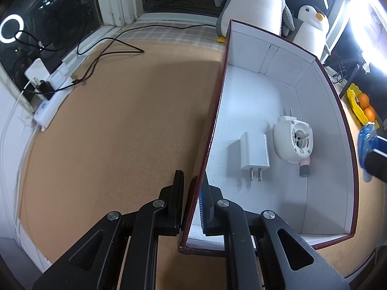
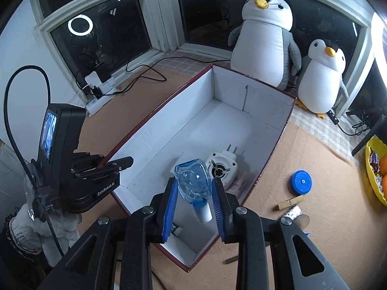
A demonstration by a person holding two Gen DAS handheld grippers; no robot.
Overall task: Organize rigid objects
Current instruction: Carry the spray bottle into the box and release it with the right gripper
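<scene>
A dark red box with a white inside point(image 1: 261, 89) point(image 2: 193, 125) stands on the cork floor. In it lie a white plug charger point(image 1: 254, 153) and a round white plug-in device point(image 1: 293, 141) point(image 2: 221, 168). My left gripper point(image 1: 192, 193) point(image 2: 113, 165) is shut on the box's left wall near the front corner. My right gripper point(image 2: 193, 191) is shut on a clear blue plastic object with a white stem point(image 2: 194, 186) and holds it above the box's near end. That object shows at the right edge of the left wrist view point(image 1: 367, 142).
A blue round cap point(image 2: 300, 182), a wooden clothespin point(image 2: 290, 203) and a small tube point(image 2: 297, 213) lie right of the box. A yellow bowl with oranges point(image 2: 376, 169) point(image 1: 360, 104) is far right. Two plush penguins point(image 2: 266, 38) stand behind the box. A power strip with cables point(image 1: 50, 91) lies left.
</scene>
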